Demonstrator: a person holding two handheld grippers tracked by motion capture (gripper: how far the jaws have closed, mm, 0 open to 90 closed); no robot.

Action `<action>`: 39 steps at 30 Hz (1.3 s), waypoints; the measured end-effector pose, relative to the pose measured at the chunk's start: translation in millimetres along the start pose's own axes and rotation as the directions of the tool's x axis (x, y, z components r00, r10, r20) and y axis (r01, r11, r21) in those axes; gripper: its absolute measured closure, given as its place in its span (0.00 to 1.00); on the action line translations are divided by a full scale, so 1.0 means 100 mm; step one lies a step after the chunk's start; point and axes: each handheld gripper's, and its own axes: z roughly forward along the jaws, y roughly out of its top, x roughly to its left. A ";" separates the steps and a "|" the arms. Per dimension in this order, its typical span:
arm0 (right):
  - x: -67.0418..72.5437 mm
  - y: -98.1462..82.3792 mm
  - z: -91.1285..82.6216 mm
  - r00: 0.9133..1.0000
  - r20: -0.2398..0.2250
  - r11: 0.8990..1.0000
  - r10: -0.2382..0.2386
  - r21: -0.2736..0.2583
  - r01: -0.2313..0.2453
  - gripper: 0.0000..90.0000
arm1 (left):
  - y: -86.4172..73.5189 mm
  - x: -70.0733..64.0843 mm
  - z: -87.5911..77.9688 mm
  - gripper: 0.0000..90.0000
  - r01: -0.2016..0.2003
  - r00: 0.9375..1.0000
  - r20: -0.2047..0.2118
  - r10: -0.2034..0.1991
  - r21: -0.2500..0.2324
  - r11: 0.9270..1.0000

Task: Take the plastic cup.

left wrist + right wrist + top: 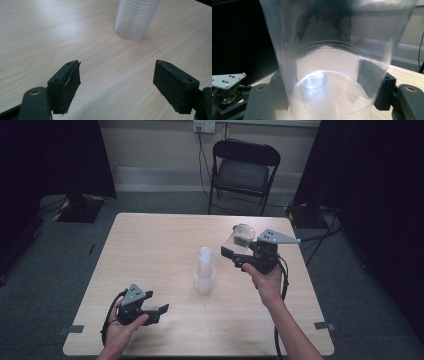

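A stack of clear plastic cups (205, 270) stands upright at the middle of the wooden table (150, 240). To its right, my right gripper (234, 253) is held above the table, shut on a single clear cup (240, 238) that tilts up and away. In the right gripper view that cup (334, 55) sits between the jaws of my right gripper (332, 95), and the stack (313, 87) shows blurred through it. My left gripper (159, 310) rests low near the front left, open and holding nothing. In its own view my left gripper (117, 68) points at the stack (136, 18).
A black folding chair (243, 170) stands behind the table's far edge. Dark curtains hang at both sides, and cables lie on the grey floor at the right (320, 237). Bare tabletop lies to the left of and behind the stack.
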 end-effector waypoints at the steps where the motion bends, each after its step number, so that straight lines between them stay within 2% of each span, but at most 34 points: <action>1: -0.02 -0.02 -0.02 1.000 0.006 1.000 0.004 0.004 -0.004 0.36 | 0.00 0.00 0.00 0.24 -0.001 1.000 0.003 0.001 -0.001 1.000; 3: -0.04 -0.06 -0.06 1.000 0.016 1.000 0.006 0.012 -0.007 0.36 | 0.01 0.00 0.00 0.24 -0.008 1.000 0.000 0.008 -0.004 1.000; 7: -0.05 -0.15 -0.10 1.000 0.022 1.000 0.008 0.026 -0.009 0.36 | 0.01 -0.01 0.01 0.25 0.005 1.000 0.014 -0.005 -0.005 1.000; 12: -0.03 -0.29 -0.13 0.999 0.049 0.998 -0.010 0.055 0.007 0.36 | 0.04 -0.05 0.01 0.25 -0.025 0.999 0.020 0.025 -0.004 1.000; 14: -0.04 -0.37 -0.14 0.999 0.040 0.997 -0.001 0.077 -0.002 0.36 | 0.05 -0.07 0.01 0.25 -0.030 0.999 0.031 0.030 -0.003 1.000; 16: -0.03 -0.44 -0.14 0.999 0.040 0.995 0.005 0.097 -0.008 0.36 | 0.07 -0.10 0.02 0.25 -0.029 0.999 0.018 0.029 -0.004 1.000; 18: -0.03 -0.50 -0.15 0.999 0.037 0.994 0.017 0.107 -0.021 0.36 | 0.09 -0.10 0.03 0.26 -0.016 0.999 0.039 0.016 -0.005 1.000; 21: -0.02 -0.59 -0.16 0.999 0.041 0.994 0.027 0.103 -0.031 0.36 | 0.12 -0.12 0.03 0.26 -0.030 0.999 0.038 0.031 -0.008 1.000; 24: -0.02 -0.63 -0.17 0.998 0.037 0.993 0.041 0.106 -0.045 0.37 | 0.17 -0.15 0.04 0.27 -0.019 0.999 0.047 0.020 -0.029 0.999; 25: -0.01 -0.65 -0.17 0.998 0.031 0.993 0.052 0.109 -0.055 0.37 | 0.19 -0.18 0.05 0.27 -0.025 0.998 0.050 0.027 -0.047 0.999; 26: 0.02 -0.69 -0.17 0.998 0.022 0.990 0.062 0.125 -0.064 0.37 | 0.22 -0.21 0.06 0.28 -0.011 0.998 0.060 0.015 -0.070 0.997; 29: 0.07 -0.73 -0.15 0.998 0.011 0.988 0.063 0.143 -0.064 0.37 | 0.28 -0.27 0.08 0.30 -0.065 0.996 0.052 0.071 -0.113 0.991; 32: 0.12 -0.76 -0.13 0.997 -0.003 0.986 0.074 0.151 -0.073 0.37 | 0.35 -0.34 0.11 0.32 -0.072 0.994 0.075 0.084 -0.153 0.986; 34: 0.15 -0.77 -0.12 0.997 -0.012 0.986 0.076 0.152 -0.073 0.36 | 0.41 -0.37 0.14 0.32 -0.078 0.991 0.093 0.093 -0.154 0.985; 35: 0.16 -0.77 -0.11 0.997 -0.017 0.986 0.076 0.152 -0.073 0.37 | 0.44 -0.38 0.16 0.34 -0.072 0.990 0.110 0.089 -0.145 0.987; 36: 0.17 -0.77 -0.11 0.997 -0.019 0.986 0.079 0.148 -0.075 0.37 | 0.47 -0.39 0.18 0.37 -0.038 0.988 0.141 0.058 -0.139 0.989; 37: 0.18 -0.77 -0.12 0.996 -0.024 0.986 0.086 0.146 -0.082 0.37 | 0.50 -0.41 0.20 0.38 -0.017 0.986 0.162 0.041 -0.149 0.989; 38: 0.18 -0.77 -0.12 0.995 -0.032 0.986 0.091 0.140 -0.085 0.37 | 0.52 -0.43 0.21 0.38 -0.023 0.986 0.162 0.048 -0.155 0.988; 39: 0.18 -0.77 -0.13 0.994 -0.038 0.986 0.099 0.135 -0.093 0.37 | 0.55 -0.46 0.23 0.39 -0.047 0.984 0.161 0.071 -0.147 0.988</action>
